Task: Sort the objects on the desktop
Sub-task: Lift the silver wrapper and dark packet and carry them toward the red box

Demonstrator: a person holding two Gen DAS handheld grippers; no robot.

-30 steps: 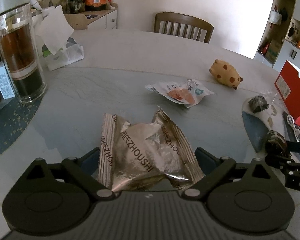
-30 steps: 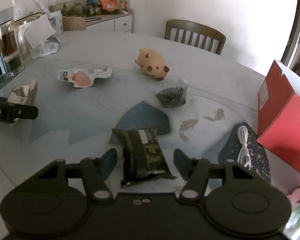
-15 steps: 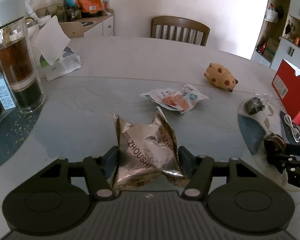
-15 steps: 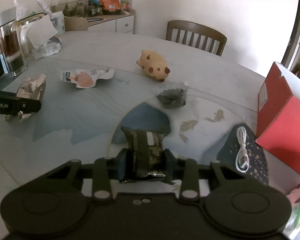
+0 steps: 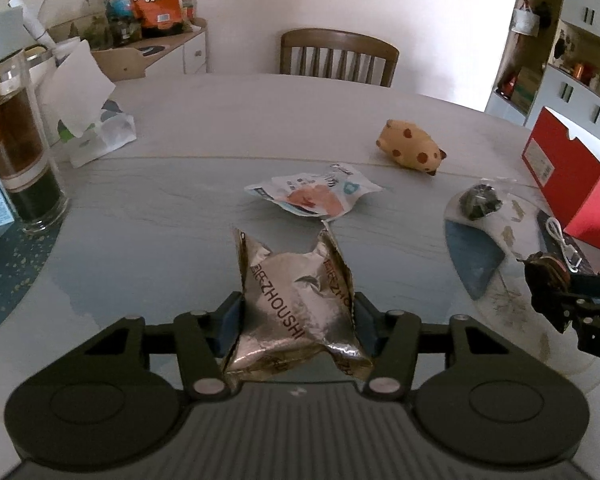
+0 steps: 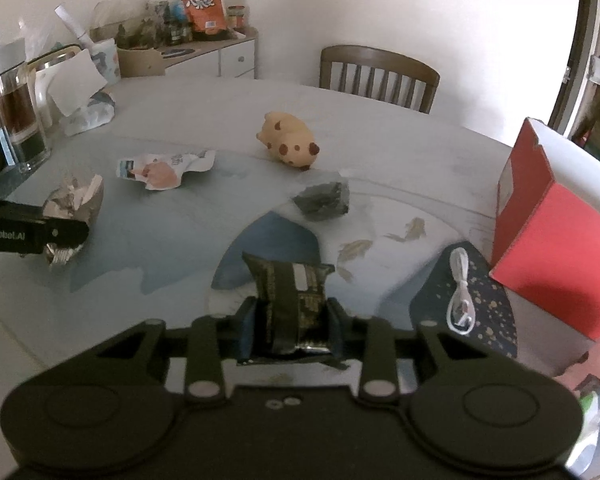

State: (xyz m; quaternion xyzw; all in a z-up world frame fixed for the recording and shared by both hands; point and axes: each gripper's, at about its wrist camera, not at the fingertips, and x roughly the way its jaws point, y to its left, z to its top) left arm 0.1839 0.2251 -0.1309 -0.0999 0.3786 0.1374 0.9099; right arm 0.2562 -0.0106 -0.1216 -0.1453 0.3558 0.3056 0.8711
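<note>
Pick-up step: my left gripper (image 5: 296, 316) was closing, pads squeezing the silver snack bag (image 5: 296, 308); right gripper (image 6: 290, 320) pinched the dark packet (image 6: 290, 304). Both sat on the table (image 5: 260, 120). Next, prob. lift w/o crushing.

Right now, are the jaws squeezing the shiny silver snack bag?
Touching. In the left wrist view, the left gripper has both jaws, closing, pressed against the crumpled sides of the silver snack bag.

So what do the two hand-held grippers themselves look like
Both hand-held grippers are matte black. The left hand-held gripper and the right hand-held gripper each have two round discs, silver pivot pins, blue finger pads and a ribbed grey body. White lettering marks their sides. No hands or sleeves show.
</note>
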